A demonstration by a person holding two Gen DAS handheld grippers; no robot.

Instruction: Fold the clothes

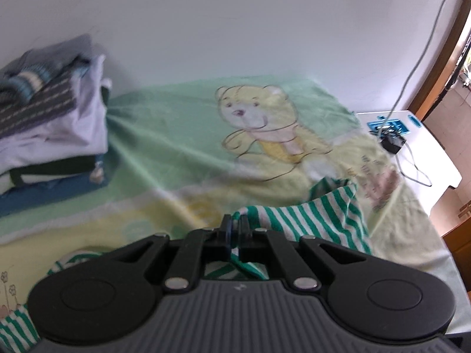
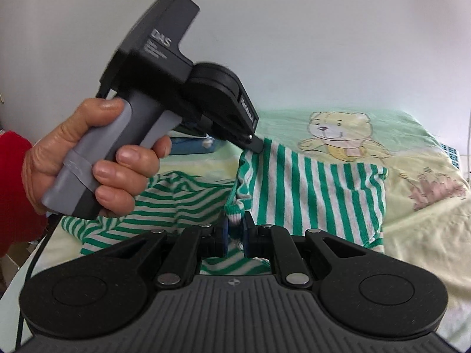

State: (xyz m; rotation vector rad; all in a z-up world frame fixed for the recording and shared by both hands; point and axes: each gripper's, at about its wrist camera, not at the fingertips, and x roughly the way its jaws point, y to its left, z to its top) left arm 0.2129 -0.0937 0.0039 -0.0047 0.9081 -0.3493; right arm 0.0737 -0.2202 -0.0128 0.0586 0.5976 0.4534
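**newbie_ops:** what am I looking at on your feeds? go left to right please

**me:** Far left of the left wrist view there's a stack of folded clothes (image 1: 50, 129), greys and a lilac piece on top, blue at the bottom, sitting on the bear blanket (image 1: 176, 147) against the white wall (image 1: 235, 29). The blanket is green and yellow with a teddy printed on it. Over on the right edge is a white side table (image 1: 435, 158) with a small black box (image 1: 393, 144) and a grey cable (image 1: 424, 58) running up the wall

**newbie_ops:** and the thing you're folding?

**me:** Green and white striped garment (image 2: 309, 191). It's lying on the blanket in front of both tools, part flat, part bunched up to the left. I have it pinched at two spots

**newbie_ops:** so both tools are closed?

**me:** Yep. My left gripper (image 1: 234, 229) has its jaws pressed together on an edge of the striped cloth; in the right wrist view you can see its tip (image 2: 256, 144) biting the upper corner, which is lifted off the blanket. The person's left hand (image 2: 85, 158) is wrapped round the grey handle, red sleeve (image 2: 14, 191) behind it. My right gripper (image 2: 235, 229) is clamped on a thick ribbed hem, jaws a little apart because the fabric is bunched between the blue pads (image 2: 224, 235)

**newbie_ops:** feed looks smeary

**me:** left one is blurred, yeah, so I can't read the small stuff on the side table
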